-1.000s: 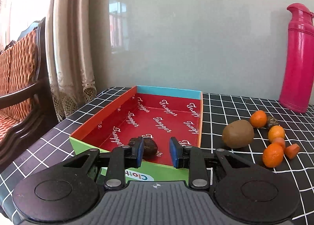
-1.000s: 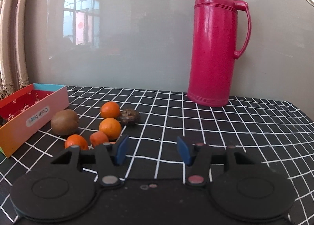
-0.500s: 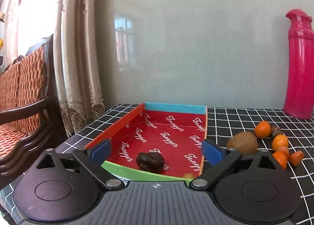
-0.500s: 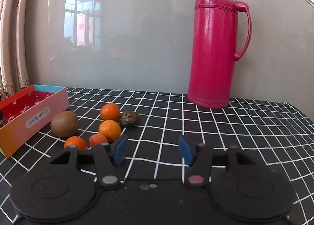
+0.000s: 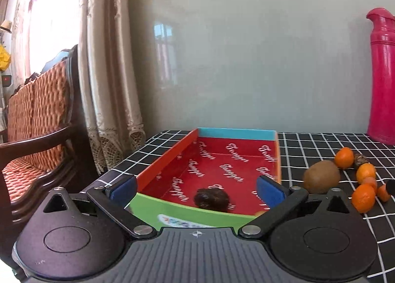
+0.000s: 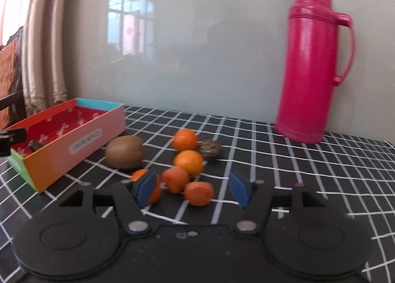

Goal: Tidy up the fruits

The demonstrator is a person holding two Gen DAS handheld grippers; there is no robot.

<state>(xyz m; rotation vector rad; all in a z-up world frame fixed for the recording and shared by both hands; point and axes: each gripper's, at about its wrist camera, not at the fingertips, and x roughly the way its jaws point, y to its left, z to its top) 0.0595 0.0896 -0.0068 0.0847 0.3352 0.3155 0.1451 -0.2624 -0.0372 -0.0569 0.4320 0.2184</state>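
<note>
A dark wrinkled fruit [image 5: 212, 199] lies in the red-lined box [image 5: 222, 166]. My left gripper [image 5: 196, 190] stands wide open at the box's green near wall, clear of that fruit. On the checked cloth to the right lie a kiwi [image 6: 124, 151], a walnut-like brown fruit [image 6: 209, 149] and several small oranges [image 6: 188, 162]. My right gripper [image 6: 192, 190] hovers low behind them with its jaws opening. A small orange piece [image 6: 198, 193] shows between its blue pads [image 6: 145, 187], which do not press on it. The left pad partly hides another orange.
A tall pink thermos [image 6: 313, 65] stands at the back right against the grey wall. The black checked tablecloth [image 6: 308, 171] runs to the right. Left of the table are a curtain [image 5: 111, 85] and a wooden chair [image 5: 37, 122] with an orange woven cushion.
My left gripper's jaws spread wide and drew back from the dark fruit, which stays in the box. My right gripper moved left toward the oranges and its jaws widened.
</note>
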